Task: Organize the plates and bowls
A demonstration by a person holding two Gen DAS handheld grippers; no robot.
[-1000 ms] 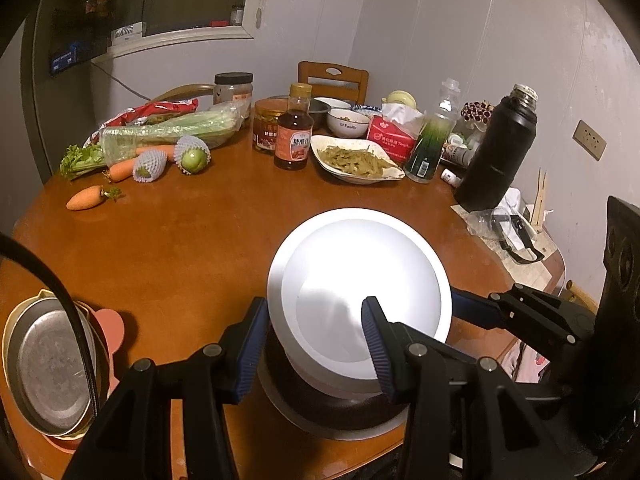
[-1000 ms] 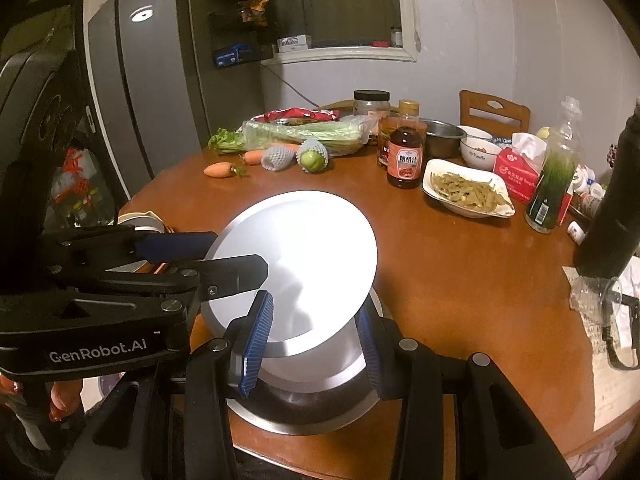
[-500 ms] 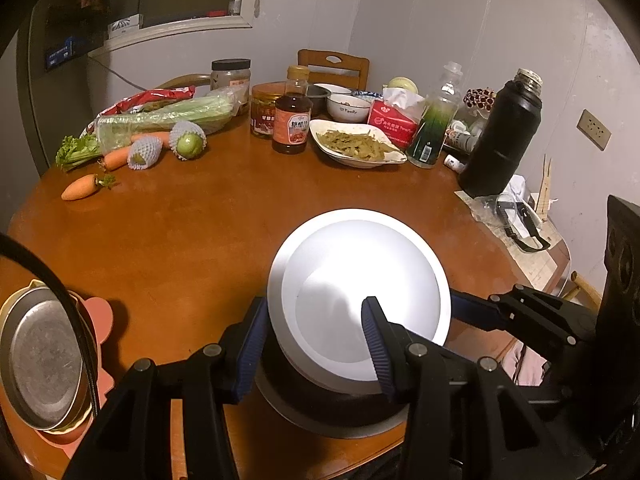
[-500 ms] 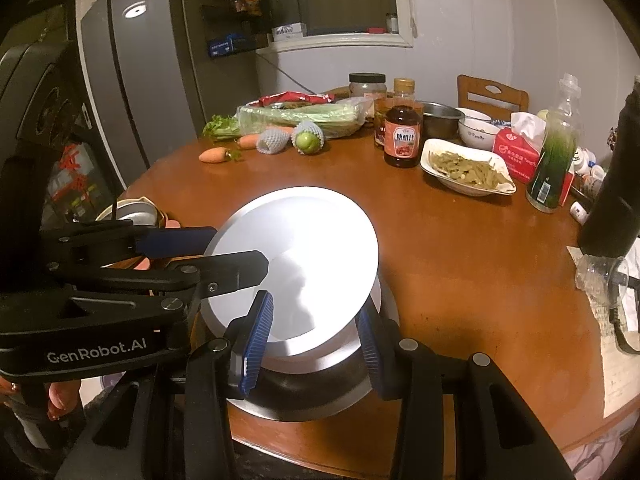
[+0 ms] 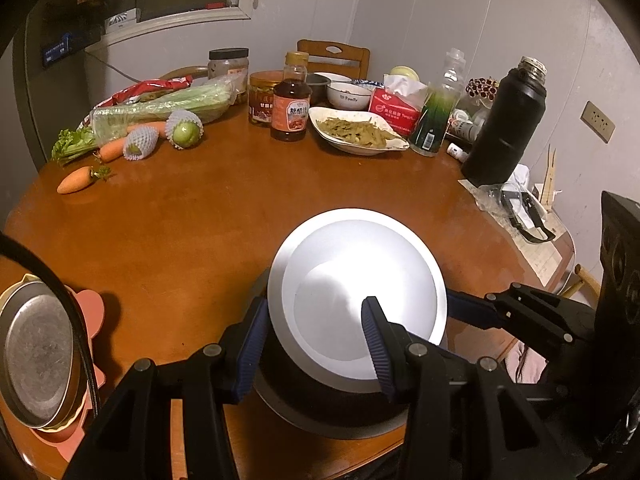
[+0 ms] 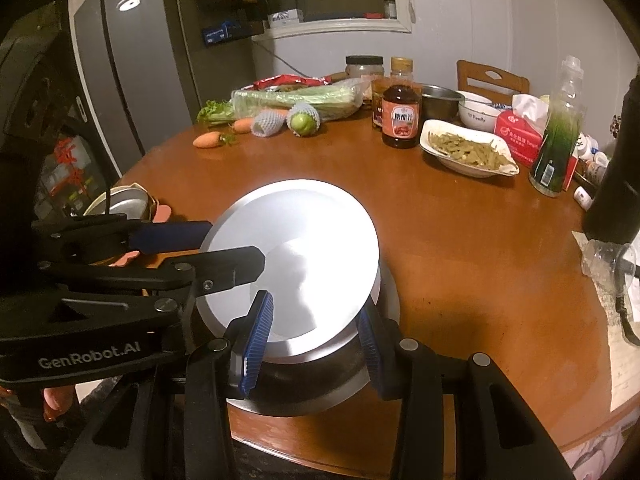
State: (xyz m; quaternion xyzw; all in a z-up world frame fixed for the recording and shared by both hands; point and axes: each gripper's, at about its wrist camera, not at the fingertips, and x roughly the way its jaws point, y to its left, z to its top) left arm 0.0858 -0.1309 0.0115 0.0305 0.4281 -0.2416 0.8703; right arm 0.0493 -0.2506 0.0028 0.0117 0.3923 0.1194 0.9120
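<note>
While the silver plate [image 5: 360, 292] hangs tilted over the metal bowl [image 6: 316, 384] at the near edge of the tabletop [image 5: 224, 220], it could slip and clatter, since each claw pinches only rim. The left claw [image 5: 314, 350] is narrowly parted, clamped on the plate's near-left rim; the right claw [image 6: 316, 344] grips its near-right rim likewise.

We are in a home dining corner: a round wooden counter [image 5: 224, 216] crowded with carrots [image 5: 76, 180], bagged celery [image 5: 160, 106], a sauce bottle [image 5: 291, 108], a dish of cooked greens [image 5: 356, 134] and a tissue box [image 5: 396, 108], a grey refrigerator [image 6: 132, 80] and a wooden chair [image 5: 334, 52] beside it.
</note>
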